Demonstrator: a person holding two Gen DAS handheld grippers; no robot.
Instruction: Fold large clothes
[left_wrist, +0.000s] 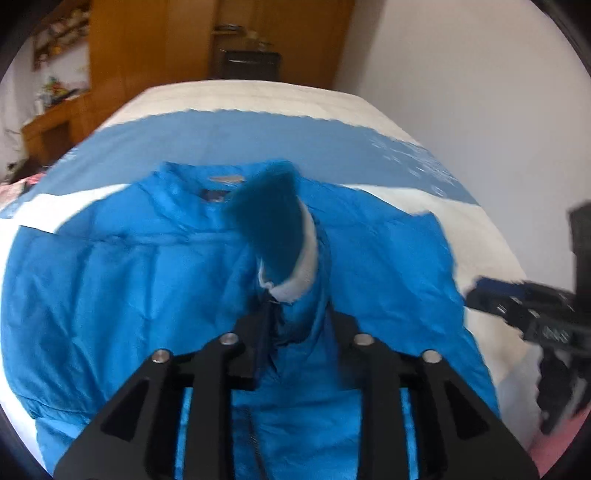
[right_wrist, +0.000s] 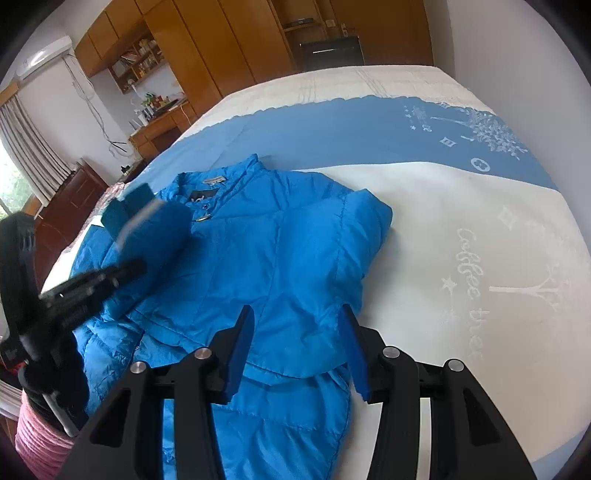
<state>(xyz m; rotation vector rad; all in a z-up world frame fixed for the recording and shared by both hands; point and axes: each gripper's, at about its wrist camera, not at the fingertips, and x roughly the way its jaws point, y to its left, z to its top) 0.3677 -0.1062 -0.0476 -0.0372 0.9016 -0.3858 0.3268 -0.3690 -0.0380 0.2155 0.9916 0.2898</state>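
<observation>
Lying flat on the bed (right_wrist: 443, 229), collar away from both tools, the bright blue puffy jacket (right_wrist: 288, 251) has its right side already folded inward. The left gripper (left_wrist: 295, 332) straddles the raised sleeve, jaws parted and not pinching. The right gripper (right_wrist: 299, 347) hovers open over the jacket's folded edge.

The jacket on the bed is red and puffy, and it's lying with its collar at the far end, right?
Not quite. The jacket is bright blue, not red. The right wrist view shows it clearly. The rest holds: it is puffy and lies on the bed with its collar at the far end.
</observation>
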